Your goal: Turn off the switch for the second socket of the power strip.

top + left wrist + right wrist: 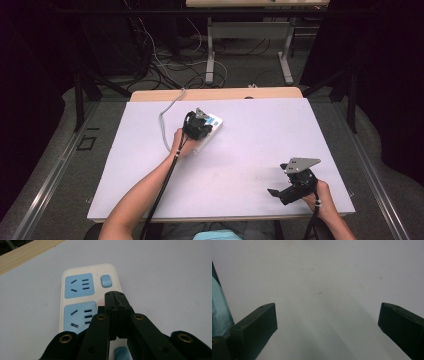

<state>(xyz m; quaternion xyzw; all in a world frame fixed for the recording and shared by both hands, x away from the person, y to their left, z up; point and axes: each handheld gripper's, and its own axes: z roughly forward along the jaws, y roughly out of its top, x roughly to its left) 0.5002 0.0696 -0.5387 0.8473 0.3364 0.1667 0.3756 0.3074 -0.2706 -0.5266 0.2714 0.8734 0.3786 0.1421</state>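
Note:
A white power strip (215, 123) (80, 299) with light blue sockets lies on the white table top (250, 150), left of the middle. My left gripper (200, 131) (114, 293) is over it with its jaws shut and nothing between them. The tips sit beside the near socket (80, 316), just short of a blue switch button (105, 280). A small red light (104, 303) glows on the strip by the tips. I cannot tell whether the tips touch the strip. My right gripper (280, 181) (328, 315) hangs open over bare table at the front right, holding nothing.
The strip's grey cable (167, 112) runs from it to the table's far edge. A wooden strip (215, 94) borders that far edge. A second blue button (121, 353) shows close under my left gripper. Beyond the table are floor cables and another table's legs (210, 55).

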